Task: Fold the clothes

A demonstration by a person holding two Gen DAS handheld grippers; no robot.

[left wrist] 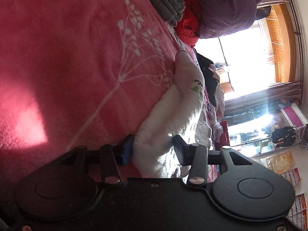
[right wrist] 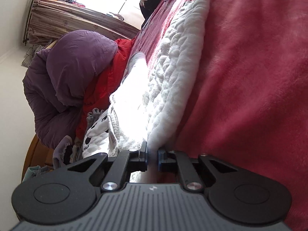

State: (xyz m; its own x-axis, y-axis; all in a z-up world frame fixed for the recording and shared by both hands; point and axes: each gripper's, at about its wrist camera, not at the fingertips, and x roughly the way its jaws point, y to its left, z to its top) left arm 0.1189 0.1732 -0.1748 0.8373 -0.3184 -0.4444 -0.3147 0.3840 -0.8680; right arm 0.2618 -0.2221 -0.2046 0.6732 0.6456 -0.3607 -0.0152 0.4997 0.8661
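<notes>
Both grippers hold one white fleece garment point(left wrist: 173, 104) on a pink bed point(left wrist: 63, 57).

Left gripper point(left wrist: 153, 150) fingers straddle a thick fold, half-closed around it; right gripper point(right wrist: 153, 155) fingers pinch its edge. Folding appears midway, judging by the doubled layers. One grey folded stack point(left wrist: 165, 0) and a loose heap point(right wrist: 73, 73) seemingly wait.
</notes>
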